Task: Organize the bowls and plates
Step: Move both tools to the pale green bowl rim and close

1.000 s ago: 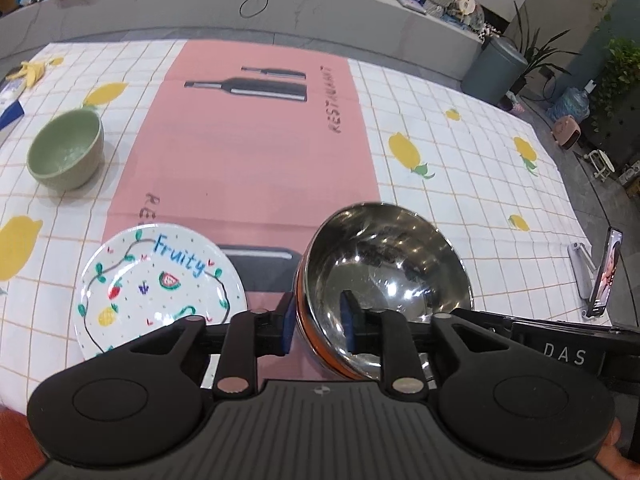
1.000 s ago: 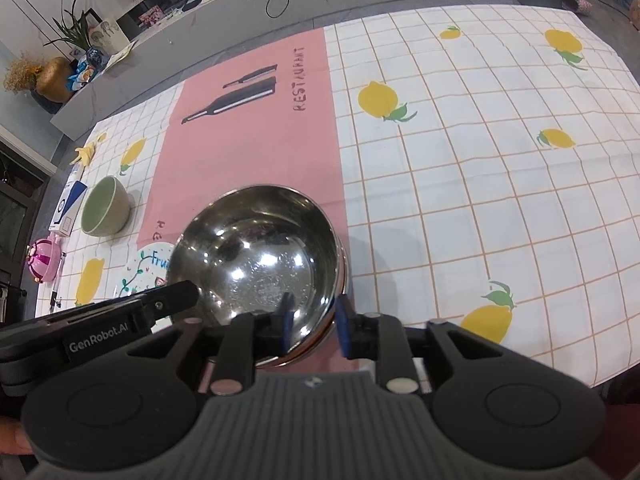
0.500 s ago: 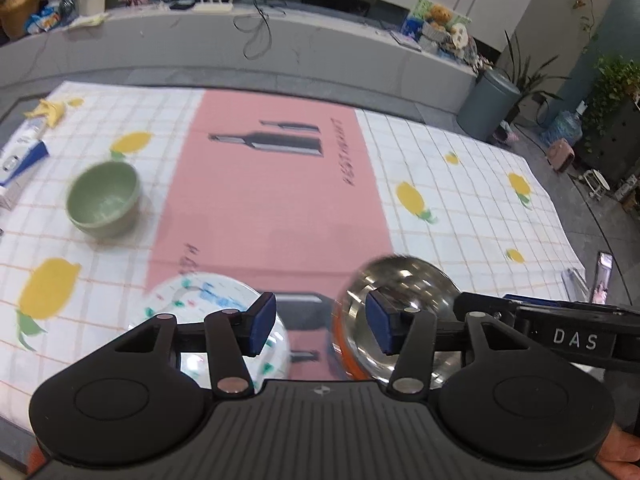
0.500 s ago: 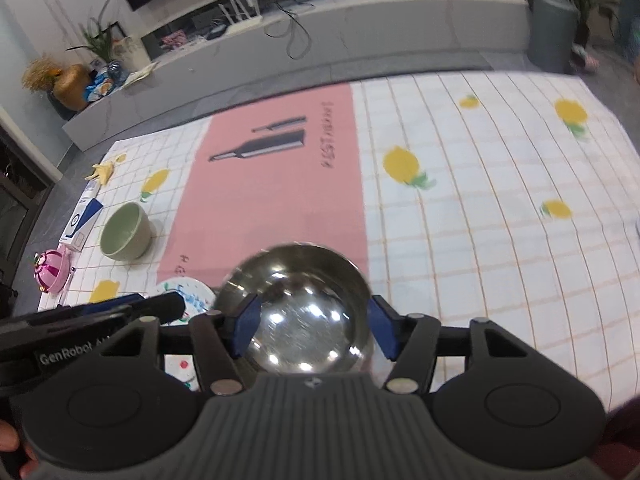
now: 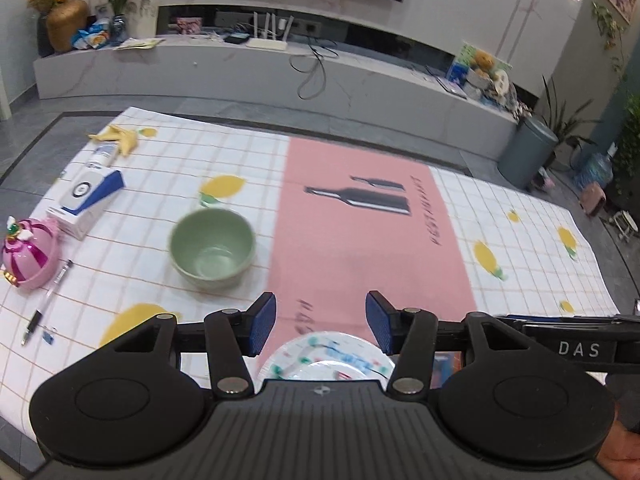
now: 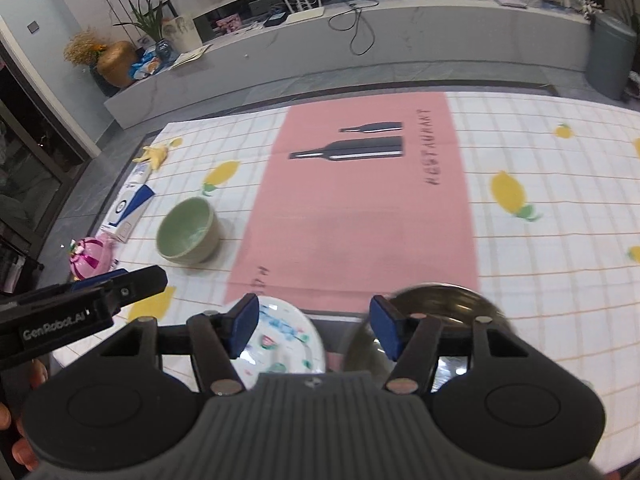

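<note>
Left wrist view, left gripper [image 5: 321, 322] spread wide above painted plate [image 5: 326, 360], nothing held, right gripper [image 6: 313, 328] likewise wide, steel bowl [image 6: 436, 304] beside plate, green bowl [image 5: 212, 248] set well apart.

Green bowl [image 5: 212, 249] — fruit-patterned white plate [image 6: 280, 340] — lemon-print checked cloth [image 6: 540, 184]

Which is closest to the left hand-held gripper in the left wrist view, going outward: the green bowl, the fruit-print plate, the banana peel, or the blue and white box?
1. Fruit-print plate: just below and between the fingers of the open left hand-held gripper.
2. Green bowl: ahead, to the left.
3. Blue and white box: farther left.
4. Banana peel: far left corner of the cloth.
</note>
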`<state>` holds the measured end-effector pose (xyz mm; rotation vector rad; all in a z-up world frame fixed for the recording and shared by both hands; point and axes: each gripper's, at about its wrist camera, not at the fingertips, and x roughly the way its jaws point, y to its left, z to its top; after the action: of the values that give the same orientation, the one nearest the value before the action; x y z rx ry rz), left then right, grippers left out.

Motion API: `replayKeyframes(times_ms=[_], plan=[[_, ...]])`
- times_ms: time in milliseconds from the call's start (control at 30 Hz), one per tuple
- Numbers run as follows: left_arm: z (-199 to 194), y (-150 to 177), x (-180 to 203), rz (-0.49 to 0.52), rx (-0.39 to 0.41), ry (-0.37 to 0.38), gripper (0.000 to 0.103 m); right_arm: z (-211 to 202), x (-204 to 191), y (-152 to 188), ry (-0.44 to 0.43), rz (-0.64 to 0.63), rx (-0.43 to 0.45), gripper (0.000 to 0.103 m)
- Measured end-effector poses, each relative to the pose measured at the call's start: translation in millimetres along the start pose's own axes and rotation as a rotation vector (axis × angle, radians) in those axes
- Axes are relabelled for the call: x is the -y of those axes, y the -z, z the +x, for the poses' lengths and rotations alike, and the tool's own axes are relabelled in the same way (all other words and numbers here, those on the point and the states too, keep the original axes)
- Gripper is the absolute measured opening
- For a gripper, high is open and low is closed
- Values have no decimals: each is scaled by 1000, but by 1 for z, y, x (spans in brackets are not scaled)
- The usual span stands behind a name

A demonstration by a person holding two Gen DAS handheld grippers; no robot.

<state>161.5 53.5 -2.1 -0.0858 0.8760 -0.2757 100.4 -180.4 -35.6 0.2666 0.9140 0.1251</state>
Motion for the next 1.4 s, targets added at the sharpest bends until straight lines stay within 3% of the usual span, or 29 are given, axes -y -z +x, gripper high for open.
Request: replayKeyframes(times_ms=[433,633,800,1033,1267,1400], plan=[[23,-24,-75,-87,87,-65,60,75,-51,-35,-45,19,-20,61],[54,-34,-97,-135,61,-70,60,112,-66,-52,-24,40,-18,61],[79,-27,-114,-144,25,-125,59,141,-80,-59,-70,73,-37,59],[106,-19,-141,-257,-52,-83,41,179,-107,-59,-59,43,-65,42],[121,-19,-152,-294,-64,-85,27,208,-116,-59,-49,62,-121,33],[125,-22,-152,-307,-71,-66,17,218,-118,-56,-56,80,-157,19]])
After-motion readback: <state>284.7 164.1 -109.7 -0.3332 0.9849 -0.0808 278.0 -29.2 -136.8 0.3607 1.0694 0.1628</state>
